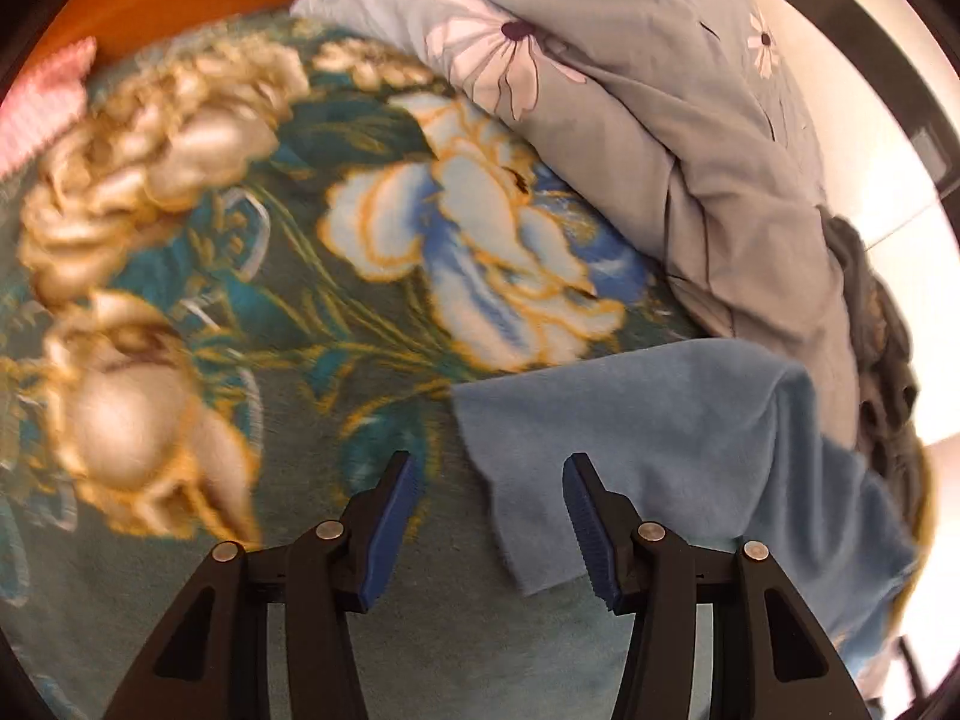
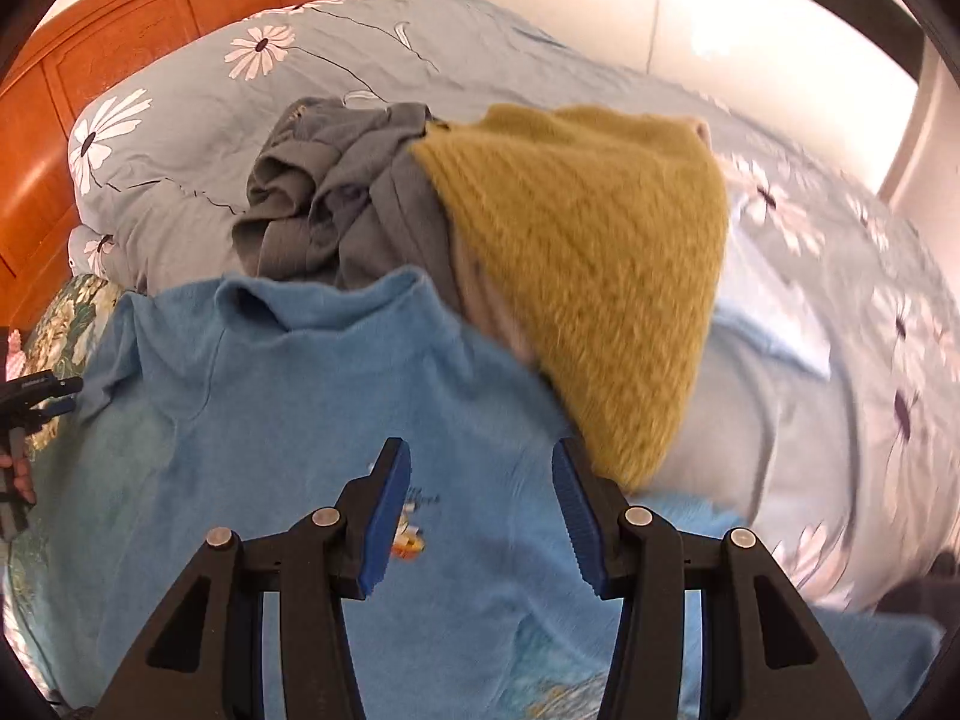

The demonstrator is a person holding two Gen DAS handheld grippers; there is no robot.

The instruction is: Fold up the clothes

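Floral blanket (image 1: 240, 276) | both tools (image 1: 489, 528) (image 2: 480, 516) apart, empty; mustard knit (image 2: 588, 276) only right view; blue top (image 2: 300, 432)

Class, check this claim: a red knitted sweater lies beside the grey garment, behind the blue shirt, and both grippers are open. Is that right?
Not quite. The knitted sweater is mustard yellow, as the right wrist view shows. It does lie beside the grey garment, behind the blue shirt; both grippers are open.

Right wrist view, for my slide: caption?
Open right gripper above blue top, mustard sweater and grey garment behind.
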